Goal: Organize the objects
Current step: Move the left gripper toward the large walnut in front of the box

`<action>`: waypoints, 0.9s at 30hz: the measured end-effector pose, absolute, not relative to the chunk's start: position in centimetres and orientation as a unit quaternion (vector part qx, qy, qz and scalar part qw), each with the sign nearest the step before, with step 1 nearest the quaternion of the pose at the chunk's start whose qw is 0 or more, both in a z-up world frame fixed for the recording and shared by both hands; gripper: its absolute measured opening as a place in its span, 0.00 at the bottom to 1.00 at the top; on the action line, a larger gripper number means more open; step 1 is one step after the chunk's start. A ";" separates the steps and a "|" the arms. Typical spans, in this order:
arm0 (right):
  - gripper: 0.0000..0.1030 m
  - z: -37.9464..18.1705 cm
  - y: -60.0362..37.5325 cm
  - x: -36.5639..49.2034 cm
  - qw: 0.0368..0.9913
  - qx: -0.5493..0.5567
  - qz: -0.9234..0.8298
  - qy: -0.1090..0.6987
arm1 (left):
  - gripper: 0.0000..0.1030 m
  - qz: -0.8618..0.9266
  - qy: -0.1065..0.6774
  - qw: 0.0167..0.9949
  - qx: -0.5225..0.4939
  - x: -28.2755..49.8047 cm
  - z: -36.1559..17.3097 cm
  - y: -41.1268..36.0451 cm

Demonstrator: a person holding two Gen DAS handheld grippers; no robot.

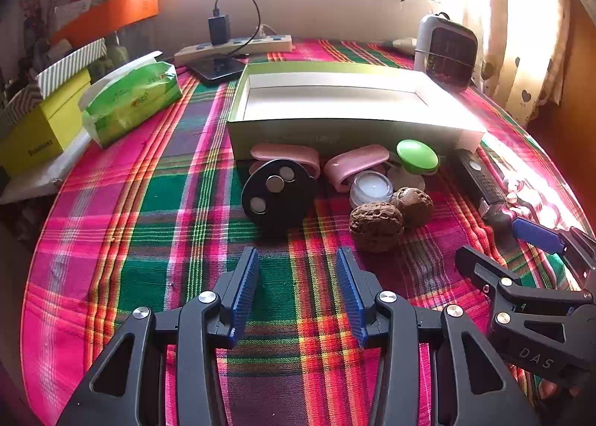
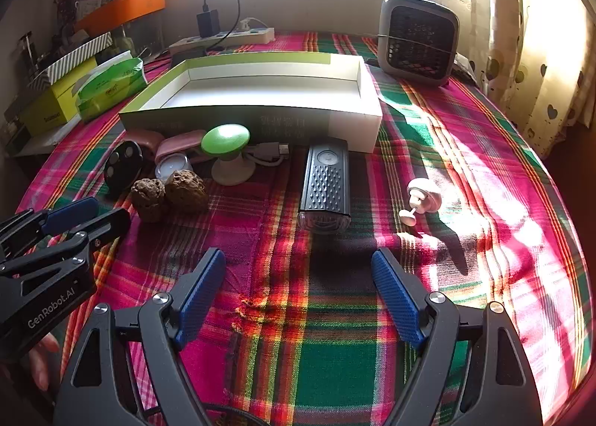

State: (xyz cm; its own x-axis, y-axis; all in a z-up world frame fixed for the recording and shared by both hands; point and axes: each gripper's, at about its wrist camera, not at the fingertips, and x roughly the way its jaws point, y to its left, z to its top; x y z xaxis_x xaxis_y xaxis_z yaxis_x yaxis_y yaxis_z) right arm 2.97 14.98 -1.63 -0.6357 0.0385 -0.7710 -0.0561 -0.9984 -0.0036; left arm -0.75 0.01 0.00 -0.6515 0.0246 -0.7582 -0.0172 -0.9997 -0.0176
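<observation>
Broadly, a table under a pink, green and red plaid cloth (image 2: 335,333) filled both views, and on it lay a shallow rectangular cardboard box with green outer walls and a white inside (image 2: 368,90) — nothing showed in it. Behind it stood a grey grilled desk fan (image 2: 417,40), and at the far left a green tissue pack (image 1: 130,98) beside a yellow carton (image 1: 41,128).

The things to be organised sat loose on the cloth just in front of the box's near wall: a black ribbed rectangular lamp (image 2: 326,180), a green-topped mushroom-shaped stand (image 2: 225,142), a black oval disc with three silver buttons (image 1: 277,193), two pink curved cases (image 1: 354,163), a pair of brown wrinkled walnuts (image 1: 376,224) touching each other, and a small clear jar with a white centre (image 1: 371,187).

Only the right wrist view showed a small pale wooden spinning top (image 2: 424,198), tipped over in sunlight, well right of the lamp.

Both tools tilted down toward the cloth — the left gripper (image 1: 298,288) with its blue pads parted over bare fabric, the right gripper (image 2: 298,295) spread wider, grasping nothing.
</observation>
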 end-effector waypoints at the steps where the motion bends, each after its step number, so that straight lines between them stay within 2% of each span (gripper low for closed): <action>1: 0.79 -1.6 15.0 2.9 0.025 -0.426 0.904 0.010 | 0.39 0.908 -0.005 0.012 -0.418 -0.8 0.0 0.0; 19: 0.79 -1.4 16.4 1.7 0.016 -0.434 0.901 0.007 | 0.39 0.901 -0.027 0.053 -0.430 -1.3 0.4 0.5; 27: 0.75 -1.2 17.0 0.9 0.018 -0.435 0.900 0.013 | 0.39 0.901 -0.027 0.087 -0.424 -1.0 0.8 1.2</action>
